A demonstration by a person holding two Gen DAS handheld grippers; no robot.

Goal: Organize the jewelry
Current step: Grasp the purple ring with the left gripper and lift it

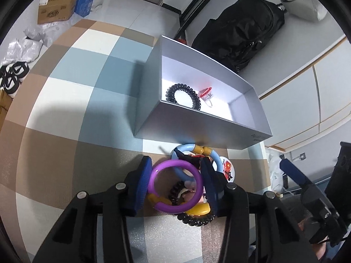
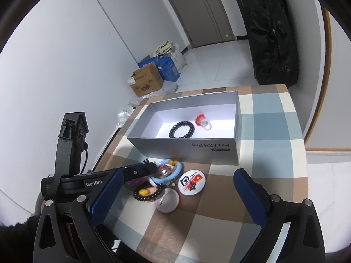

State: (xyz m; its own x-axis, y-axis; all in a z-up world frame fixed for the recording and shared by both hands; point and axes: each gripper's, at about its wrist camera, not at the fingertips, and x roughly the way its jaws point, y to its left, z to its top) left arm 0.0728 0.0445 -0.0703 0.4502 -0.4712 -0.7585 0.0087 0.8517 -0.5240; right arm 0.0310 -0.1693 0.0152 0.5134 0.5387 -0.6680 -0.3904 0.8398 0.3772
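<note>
A silver box (image 1: 193, 122) (image 2: 186, 146) stands on the checked tablecloth. It holds a black coil hair tie (image 1: 183, 96) (image 2: 182, 129) and a red-topped clear ring (image 1: 206, 96) (image 2: 203, 121). In front of it lies a jewelry pile: a purple bracelet (image 1: 175, 186), a light blue bracelet (image 1: 193, 153) (image 2: 169, 172), a black bead bracelet (image 1: 195, 218) (image 2: 149, 194). My left gripper (image 1: 175, 182) (image 2: 151, 168) is closed on the purple bracelet, its pads touching both sides. My right gripper (image 2: 177, 195) is open and empty, above the pile.
A round white badge (image 2: 191, 183) (image 1: 227, 168) and a clear red-rimmed dome (image 2: 167, 200) lie by the pile. A black backpack (image 1: 239, 35) (image 2: 272, 32) stands past the table's far edge. Cardboard boxes (image 2: 147, 81) sit on the floor.
</note>
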